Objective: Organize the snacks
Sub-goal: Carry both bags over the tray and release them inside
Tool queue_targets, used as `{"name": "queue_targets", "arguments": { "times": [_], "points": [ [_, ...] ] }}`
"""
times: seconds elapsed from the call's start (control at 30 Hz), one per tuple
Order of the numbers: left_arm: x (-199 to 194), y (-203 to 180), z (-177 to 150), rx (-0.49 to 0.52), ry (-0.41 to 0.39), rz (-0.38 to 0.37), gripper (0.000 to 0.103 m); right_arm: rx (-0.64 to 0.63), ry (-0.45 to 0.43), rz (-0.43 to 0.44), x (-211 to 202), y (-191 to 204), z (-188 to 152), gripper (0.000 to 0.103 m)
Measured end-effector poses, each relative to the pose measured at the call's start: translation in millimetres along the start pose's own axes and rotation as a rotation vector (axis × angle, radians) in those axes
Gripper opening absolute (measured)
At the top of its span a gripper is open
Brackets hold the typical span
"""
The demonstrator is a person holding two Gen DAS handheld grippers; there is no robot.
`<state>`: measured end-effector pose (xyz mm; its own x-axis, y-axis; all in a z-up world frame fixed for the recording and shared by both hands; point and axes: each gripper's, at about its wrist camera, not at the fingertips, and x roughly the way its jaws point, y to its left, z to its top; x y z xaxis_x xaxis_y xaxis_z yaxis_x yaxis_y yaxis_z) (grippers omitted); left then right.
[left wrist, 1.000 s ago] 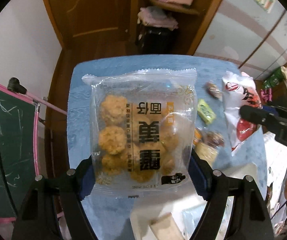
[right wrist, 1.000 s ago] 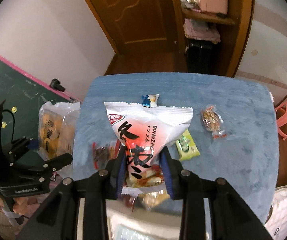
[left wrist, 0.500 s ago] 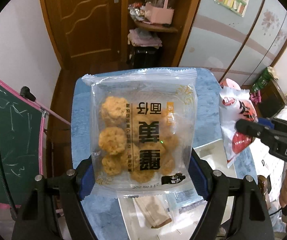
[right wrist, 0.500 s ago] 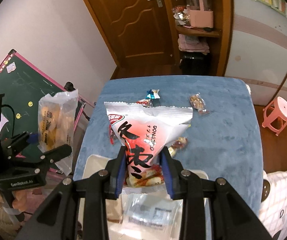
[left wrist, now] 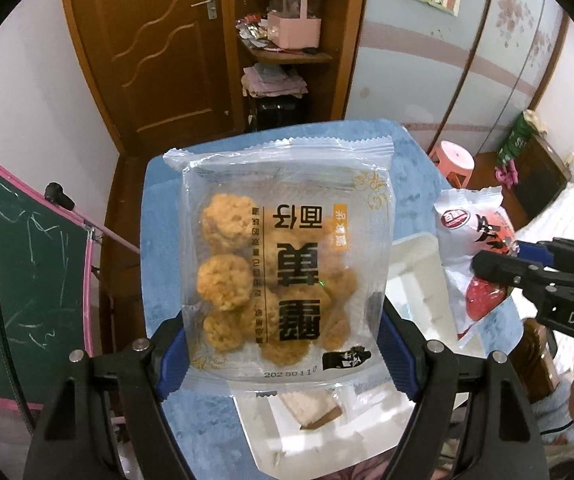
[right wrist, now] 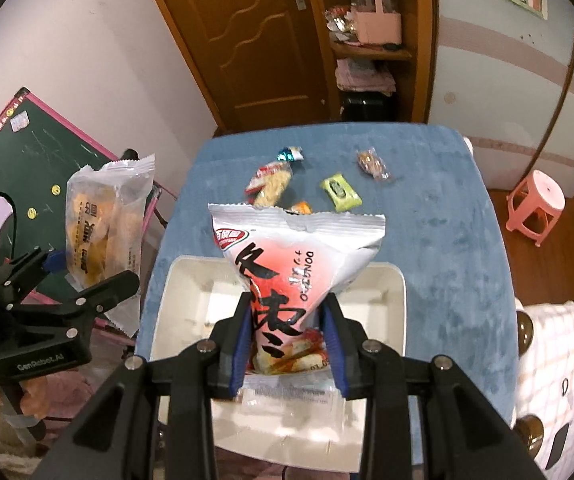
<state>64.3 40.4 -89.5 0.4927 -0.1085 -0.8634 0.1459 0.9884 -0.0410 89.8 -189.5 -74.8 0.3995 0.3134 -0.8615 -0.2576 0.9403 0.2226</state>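
My left gripper is shut on a clear packet of golden cookie balls and holds it upright above the near left of the blue table; it also shows in the right wrist view. My right gripper is shut on a white-and-red crisp bag, held over a white tray. The bag also shows in the left wrist view. The tray holds a flat clear packet and a small brown piece.
Several small wrapped snacks lie on the far part of the blue table: a green one, a red-and-yellow one, a blue candy, a brown one. A green chalkboard stands left. A pink stool stands right.
Both grippers have pulled back toward the near edge and risen with their packets. The white tray has come into view below them and the loose snacks now lie farther away.
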Motion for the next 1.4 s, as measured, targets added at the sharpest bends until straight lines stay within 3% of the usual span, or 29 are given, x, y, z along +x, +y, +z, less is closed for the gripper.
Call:
{"name": "queue_targets", "arguments": {
  "times": [0.1, 0.47, 0.77, 0.93, 1.0, 1.07, 1.13, 1.4],
  "points": [
    [11, -4, -15, 0.032, 0.037, 0.012, 0.080, 0.008, 0.034, -0.005, 5, 0, -15, 0.034],
    [60, -29, -59, 0.098, 0.229, -0.057, 0.080, 0.017, 0.158, -0.031, 40, 2, -59, 0.034],
    [91, -35, -80, 0.072, 0.364, -0.118, 0.083, 0.046, 0.247, -0.062, 64, -7, -74, 0.036],
    [112, -37, -92, 0.065, 0.481, -0.083, 0.084, 0.068, 0.263, -0.075, 70, -13, -77, 0.045],
    [115, -35, -94, 0.060, 0.486, -0.076, 0.086, 0.074, 0.254, -0.076, 69, -14, -77, 0.047],
    [112, -33, -92, 0.049, 0.464, -0.084, 0.098, 0.076, 0.254, -0.080, 69, -14, -76, 0.051],
    [106, -34, -87, 0.051, 0.427, -0.079, 0.102, 0.078, 0.253, -0.080, 70, -15, -76, 0.052],
    [99, -40, -78, 0.079, 0.381, -0.048, 0.102, 0.068, 0.253, -0.072, 69, -11, -74, 0.052]
  ]
}}
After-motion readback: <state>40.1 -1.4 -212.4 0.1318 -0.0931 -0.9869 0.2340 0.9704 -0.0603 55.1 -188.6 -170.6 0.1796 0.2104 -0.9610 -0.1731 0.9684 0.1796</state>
